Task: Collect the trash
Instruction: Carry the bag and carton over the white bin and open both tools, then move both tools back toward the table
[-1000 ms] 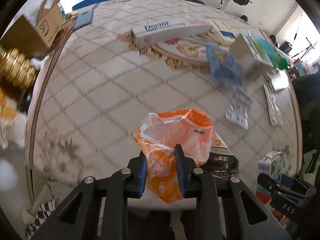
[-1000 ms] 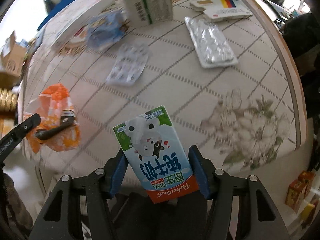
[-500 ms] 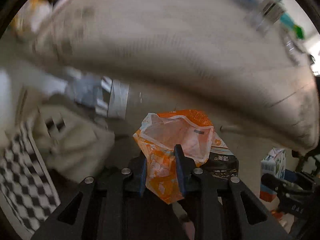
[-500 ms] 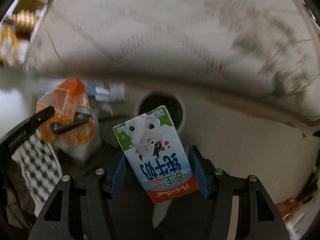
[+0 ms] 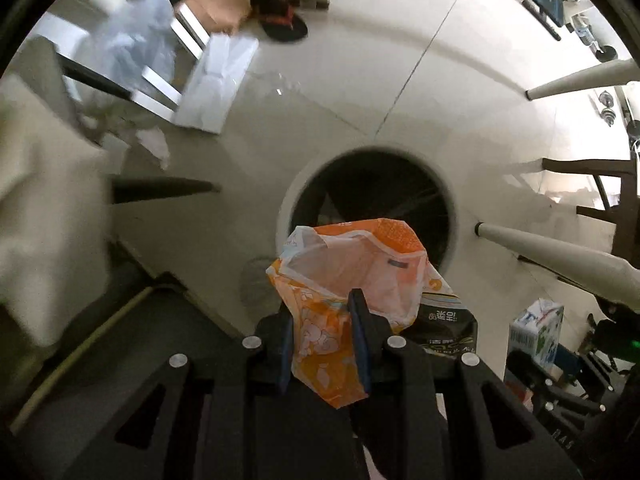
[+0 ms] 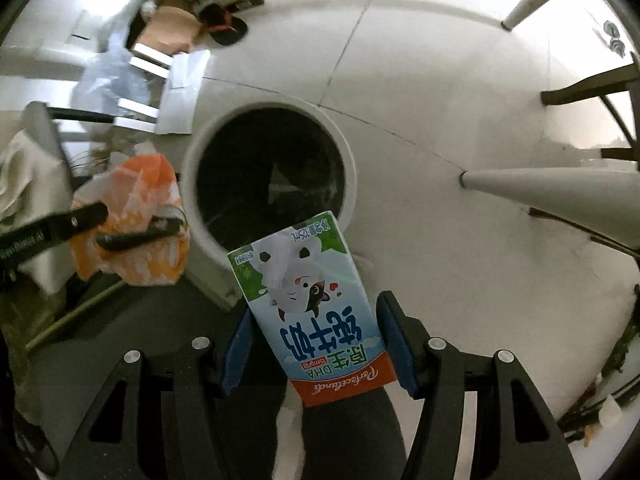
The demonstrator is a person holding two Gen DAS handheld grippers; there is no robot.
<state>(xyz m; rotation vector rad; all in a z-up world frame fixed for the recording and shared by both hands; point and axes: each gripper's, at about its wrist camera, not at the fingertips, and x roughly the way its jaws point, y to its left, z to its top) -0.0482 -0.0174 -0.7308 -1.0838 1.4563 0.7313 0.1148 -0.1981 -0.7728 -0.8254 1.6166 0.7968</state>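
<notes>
My left gripper point(image 5: 322, 336) is shut on an orange and white snack bag point(image 5: 352, 280), with a dark carton point(image 5: 446, 328) pressed beside it. The bag hangs just above the near rim of a white round trash bin point(image 5: 286, 208) with a dark inside. My right gripper point(image 6: 316, 340) is shut on a small milk carton point(image 6: 316, 308) with a cow print, held over the bin's near rim point(image 6: 352, 168). The left gripper and orange bag also show in the right wrist view point(image 6: 132, 216), left of the bin. The milk carton also shows in the left wrist view point(image 5: 538, 336), at the right.
The bin stands on a pale tiled floor point(image 5: 360, 60). White table legs point(image 5: 560, 256) reach in from the right. A white flat box point(image 5: 216, 80), a clear plastic bag point(image 5: 132, 40), a cardboard box point(image 5: 220, 4) and a dark slipper point(image 5: 284, 24) lie at the upper left. Pale cloth point(image 5: 44, 184) is on the left.
Both grippers have swung down from the tabletop to the floor and now hang over the trash bin. Each still holds its item.
</notes>
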